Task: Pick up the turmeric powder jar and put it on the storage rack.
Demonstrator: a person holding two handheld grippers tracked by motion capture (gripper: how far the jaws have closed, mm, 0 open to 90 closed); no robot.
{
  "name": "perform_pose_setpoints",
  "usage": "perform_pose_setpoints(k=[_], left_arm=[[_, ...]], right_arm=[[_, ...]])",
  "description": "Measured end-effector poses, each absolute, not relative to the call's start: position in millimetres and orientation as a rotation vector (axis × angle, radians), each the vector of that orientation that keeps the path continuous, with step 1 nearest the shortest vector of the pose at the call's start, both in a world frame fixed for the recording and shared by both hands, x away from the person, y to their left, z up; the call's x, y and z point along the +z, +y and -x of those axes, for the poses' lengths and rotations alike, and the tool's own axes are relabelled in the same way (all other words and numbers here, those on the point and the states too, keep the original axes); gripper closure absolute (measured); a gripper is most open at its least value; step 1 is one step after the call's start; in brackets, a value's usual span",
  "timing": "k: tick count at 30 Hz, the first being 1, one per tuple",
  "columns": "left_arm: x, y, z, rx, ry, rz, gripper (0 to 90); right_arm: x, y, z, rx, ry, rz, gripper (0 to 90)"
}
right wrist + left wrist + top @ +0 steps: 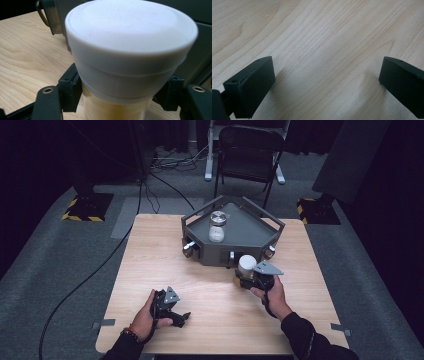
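Fingers [70, 91] clamp white-lidded jar [130, 50]; high view adds tray [200, 217].

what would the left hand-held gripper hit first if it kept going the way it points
Most likely the bare wooden table: the left hand-held gripper points down at it, jaws open, nothing between them. How near is unclear.
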State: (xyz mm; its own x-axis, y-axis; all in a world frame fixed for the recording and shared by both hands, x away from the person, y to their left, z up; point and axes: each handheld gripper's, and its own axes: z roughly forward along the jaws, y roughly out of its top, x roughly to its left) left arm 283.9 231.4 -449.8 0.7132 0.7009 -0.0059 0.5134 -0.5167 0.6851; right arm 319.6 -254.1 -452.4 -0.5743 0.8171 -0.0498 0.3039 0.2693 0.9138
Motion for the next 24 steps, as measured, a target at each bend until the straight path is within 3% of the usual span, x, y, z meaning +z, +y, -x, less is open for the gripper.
perform_pose_setpoints(k=[24], left_arm=[[-449.9, 231.4, -283.9, 0.356, 0.918, -2.236, 0.0]], right_arm=[[-417.2, -258.6, -307.3, 1.244, 2.019, -0.984, 32.7]])
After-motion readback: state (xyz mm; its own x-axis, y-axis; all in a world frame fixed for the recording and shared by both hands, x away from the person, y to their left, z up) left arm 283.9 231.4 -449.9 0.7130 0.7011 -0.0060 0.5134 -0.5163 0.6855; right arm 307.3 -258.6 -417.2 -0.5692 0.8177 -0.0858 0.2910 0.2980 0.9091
